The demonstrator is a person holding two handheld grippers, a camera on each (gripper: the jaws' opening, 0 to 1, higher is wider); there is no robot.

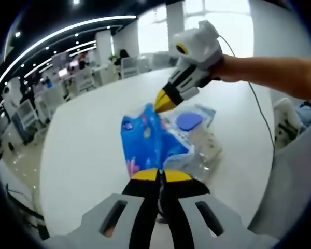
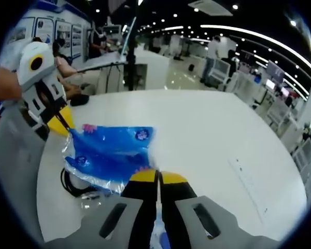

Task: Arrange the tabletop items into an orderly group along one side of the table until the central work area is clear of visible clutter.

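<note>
A blue printed plastic packet [image 1: 145, 140] hangs stretched between both grippers above the white table [image 1: 83, 150]. My left gripper [image 1: 160, 175] is shut on its near edge. My right gripper [image 1: 163, 101] reaches in from the upper right and pinches the far corner with its yellow tips. In the right gripper view the same packet [image 2: 111, 153] spreads leftwards from my right gripper [image 2: 158, 178], which is shut on it, and my left gripper [image 2: 62, 123] holds the opposite corner at the left.
Under the packet lies a clear bag with a round blue disc [image 1: 189, 120]. A black cable coil [image 2: 70, 185] sits beneath the packet near the table edge. The wide white tabletop [image 2: 217, 140] stretches to the right. Office desks and chairs [image 1: 83, 78] stand beyond.
</note>
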